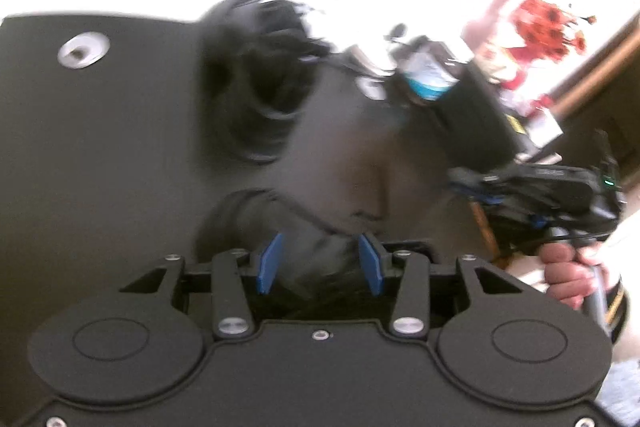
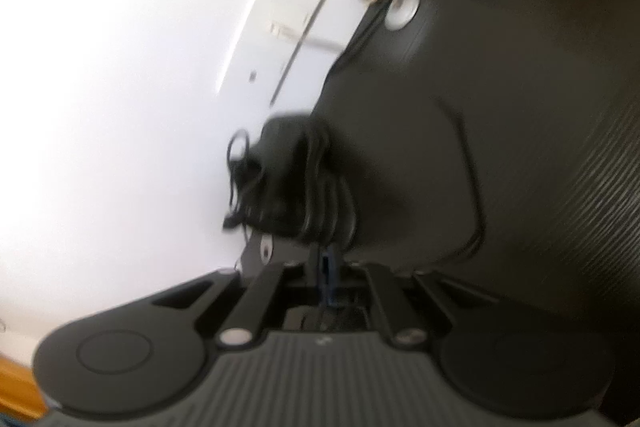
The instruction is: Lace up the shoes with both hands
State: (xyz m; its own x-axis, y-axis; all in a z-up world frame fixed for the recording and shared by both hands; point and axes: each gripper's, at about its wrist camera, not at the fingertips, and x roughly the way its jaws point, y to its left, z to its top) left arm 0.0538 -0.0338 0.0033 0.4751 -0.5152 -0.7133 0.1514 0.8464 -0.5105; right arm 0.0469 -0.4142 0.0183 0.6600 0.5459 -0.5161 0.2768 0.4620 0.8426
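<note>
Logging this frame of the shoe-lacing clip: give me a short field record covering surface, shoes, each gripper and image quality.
surface: black table
shoes: two black shoes, one farther, one just ahead of the left gripper
left gripper: jaws apart, blue pads clear of the shoe
right gripper: jaws shut; whether a lace is pinched cannot be told
right hand: on the gripper handle
image quality: both views motion-blurred
</note>
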